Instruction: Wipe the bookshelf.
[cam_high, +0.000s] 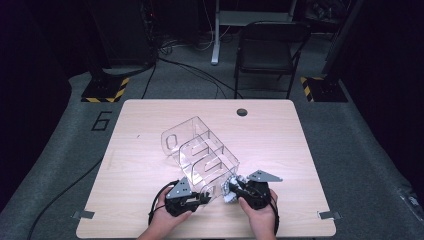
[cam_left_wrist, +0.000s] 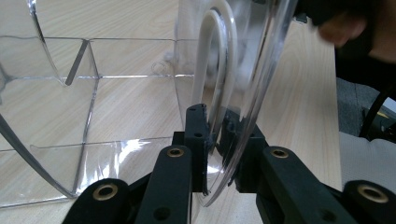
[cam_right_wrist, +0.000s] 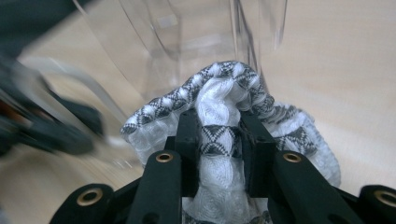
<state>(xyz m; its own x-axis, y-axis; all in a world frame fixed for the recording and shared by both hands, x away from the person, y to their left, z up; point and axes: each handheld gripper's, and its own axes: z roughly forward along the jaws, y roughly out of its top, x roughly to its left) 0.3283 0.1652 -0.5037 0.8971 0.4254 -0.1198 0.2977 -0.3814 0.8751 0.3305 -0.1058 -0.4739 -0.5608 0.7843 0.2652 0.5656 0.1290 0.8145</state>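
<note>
A clear plastic organizer (cam_high: 200, 150) with several compartments lies slanted across the middle of the wooden table (cam_high: 280, 140). My left gripper (cam_high: 204, 196) is at its near end. In the left gripper view the jaws (cam_left_wrist: 212, 121) pinch the organizer's curved clear end wall (cam_left_wrist: 243, 84). My right gripper (cam_high: 235, 189) sits just right of that end, shut on a white cloth with a black knitted pattern (cam_high: 228, 190). In the right gripper view the cloth (cam_right_wrist: 219, 93) bulges up between and around the fingers (cam_right_wrist: 187, 130), close to the organizer's clear walls (cam_right_wrist: 187, 37).
A dark round grommet (cam_high: 242, 111) sits near the table's far edge. A black chair (cam_high: 270, 50) stands behind the table, with cables on the floor. In the left gripper view the person's other hand (cam_left_wrist: 355, 28) shows blurred at top right.
</note>
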